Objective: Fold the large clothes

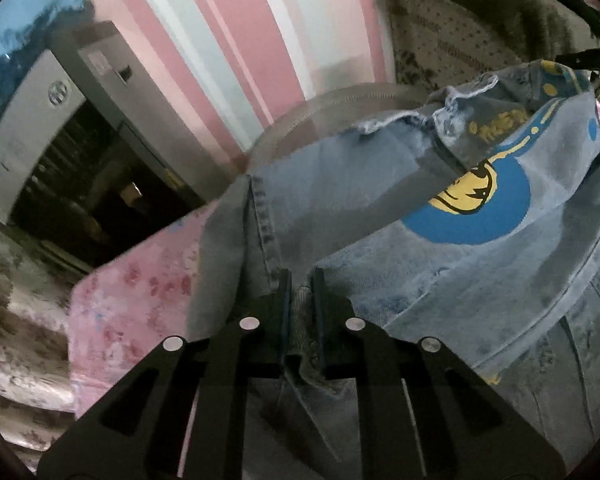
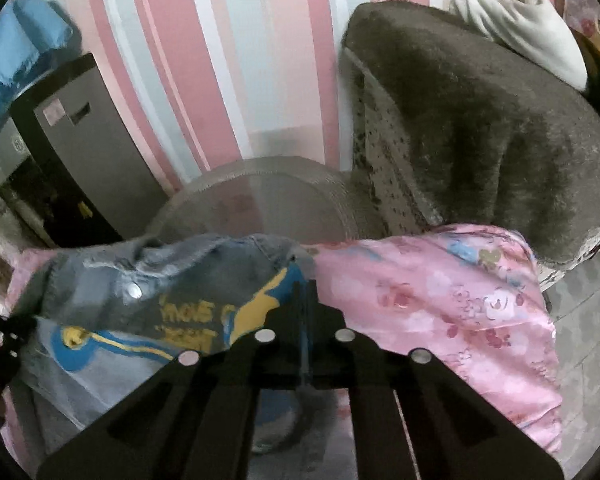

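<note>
A light-blue denim jacket (image 1: 440,272) with a blue and yellow print lies on a pink floral cloth (image 1: 132,304). My left gripper (image 1: 300,280) is shut on a fold of the jacket's edge near its bottom left. In the right wrist view the jacket (image 2: 172,280) is bunched at the left, its printed part lifted and folded over. My right gripper (image 2: 306,288) is shut on the jacket's right edge, where it meets the pink cloth (image 2: 440,304). The other gripper's dark tip (image 1: 588,60) shows at the far top right of the left wrist view.
A brown plush chair (image 2: 480,120) with a white garment (image 2: 520,24) on it stands at the right. A grey desktop computer case (image 1: 40,128) stands at the left by the pink striped wall (image 2: 220,60). A round grey fabric seat (image 2: 260,200) sits behind the pink cloth.
</note>
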Tool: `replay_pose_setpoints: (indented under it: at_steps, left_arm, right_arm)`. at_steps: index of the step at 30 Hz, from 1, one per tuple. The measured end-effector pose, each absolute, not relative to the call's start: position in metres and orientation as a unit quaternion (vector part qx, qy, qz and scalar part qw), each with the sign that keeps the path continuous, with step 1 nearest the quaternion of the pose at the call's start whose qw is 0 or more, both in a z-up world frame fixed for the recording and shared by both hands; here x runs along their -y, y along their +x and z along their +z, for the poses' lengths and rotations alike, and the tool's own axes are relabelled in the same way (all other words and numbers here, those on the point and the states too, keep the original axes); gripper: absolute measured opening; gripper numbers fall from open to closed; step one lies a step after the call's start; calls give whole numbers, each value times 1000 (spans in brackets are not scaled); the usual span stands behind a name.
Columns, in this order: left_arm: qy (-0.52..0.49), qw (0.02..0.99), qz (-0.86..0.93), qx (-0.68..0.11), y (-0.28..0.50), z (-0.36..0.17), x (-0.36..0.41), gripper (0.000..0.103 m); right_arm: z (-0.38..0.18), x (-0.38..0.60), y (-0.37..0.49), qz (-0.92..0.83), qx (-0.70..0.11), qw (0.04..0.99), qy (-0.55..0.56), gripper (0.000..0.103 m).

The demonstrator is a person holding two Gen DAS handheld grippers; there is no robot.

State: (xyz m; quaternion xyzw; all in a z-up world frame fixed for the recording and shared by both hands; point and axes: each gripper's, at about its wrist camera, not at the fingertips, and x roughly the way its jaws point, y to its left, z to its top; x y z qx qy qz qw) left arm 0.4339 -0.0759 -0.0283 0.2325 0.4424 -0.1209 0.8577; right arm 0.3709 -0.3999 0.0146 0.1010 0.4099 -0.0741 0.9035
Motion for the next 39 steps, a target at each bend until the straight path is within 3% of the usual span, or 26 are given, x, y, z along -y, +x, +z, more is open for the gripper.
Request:
replay_pose_setpoints:
  at_steps: [5,6,8,9,14,15,16,17,22,25,29,32,37,39]
  left_arm:
    - [245,862,-113,-430,426,-38,81,9]
    - [241,863,-114,-429,424,-38,79,9]
    - [237,865,-117,-426,422,-37,76,10]
    - [237,865,-119,-426,422,-36,76,10]
    - [236,866,-117,-426,422,-37,74,10]
    - [233,867,-116,-426,422,-37,74,10]
    - [231,867,-116,-425,422,-37,74,10]
    - [229,868,-116,-425,421,-37,74,10]
    - [189,884,-149,-402,414,-19,72,10]
    - [197,888,-148,-389,421,-15,83,10]
    - [196,868,-139,-434,458,-41,81,12]
    - [207,854,-135,-458,471,-57,81,16]
    - [243,866,-110,-423,453,-47,83,42]
    - [248,875,-104,-402,441,-35,78,45]
  right_arm:
    - [15,390,378,-78,-424,899,82,4]
    - [17,391,376,-79,-419,900,89,9]
    - [30,394,368,-76,-390,912,103,53]
    - [36,394,364,-76,-379,916,105,55]
    - [25,381,376,-74,-439,893,71,54]
    - [16,376,382,-74,-455,885,58,50]
    - [11,374,383,-73,-463,882,51,31]
    - [5,371,385,-77,-471,878,38,23]
    - [7,381,377,-126,-435,891,7,11]
    - [9,395,380,-143,-421,895,31,11]
    - [-5,399,405,-139,-441,884,64,12]
    - [-12,391,424,-147,-457,876,42,18]
    - [16,398,404,-96,-412,901,95,31]
    - [31,396,382,-71,-391,913,97,31]
